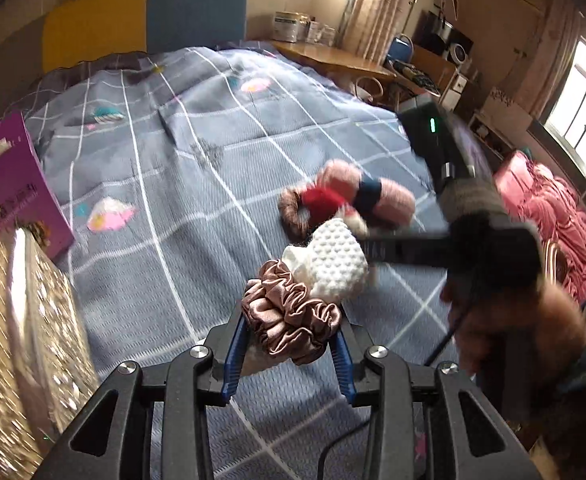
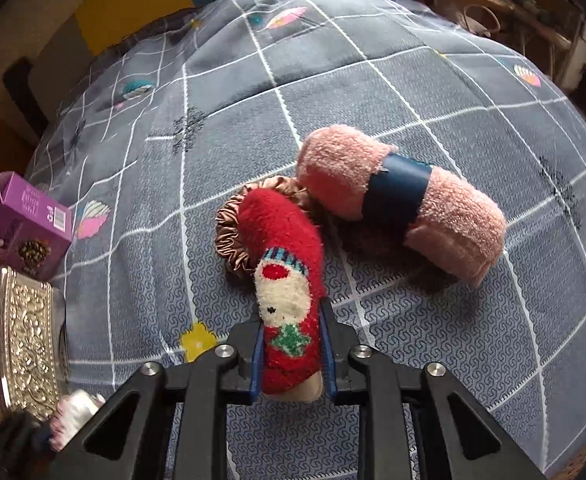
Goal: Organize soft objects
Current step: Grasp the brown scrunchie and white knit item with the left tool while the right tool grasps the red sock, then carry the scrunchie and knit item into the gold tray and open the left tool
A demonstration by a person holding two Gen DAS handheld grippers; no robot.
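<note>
In the left wrist view my left gripper (image 1: 289, 340) is shut on a tan-pink satin scrunchie (image 1: 281, 304), held above the grey checked bed cover (image 1: 173, 168). A white knitted piece (image 1: 333, 264) lies against the scrunchie; I cannot tell whether it is gripped too. In the right wrist view my right gripper (image 2: 291, 320) is shut on a red fuzzy sock with a white face (image 2: 285, 264). The sock's toe rests over a brown scrunchie (image 2: 227, 236), beside a pink rolled towel with a blue band (image 2: 401, 200). From the left, the right gripper (image 1: 369, 240) shows blurred at that pile.
A purple carton (image 2: 21, 220) and an ornate silver box (image 2: 17, 344) stand at the bed's left edge, with white cloth (image 2: 77, 404) near the box. A wooden desk (image 1: 333, 60) and pink bedding (image 1: 553, 208) lie beyond the bed on the right.
</note>
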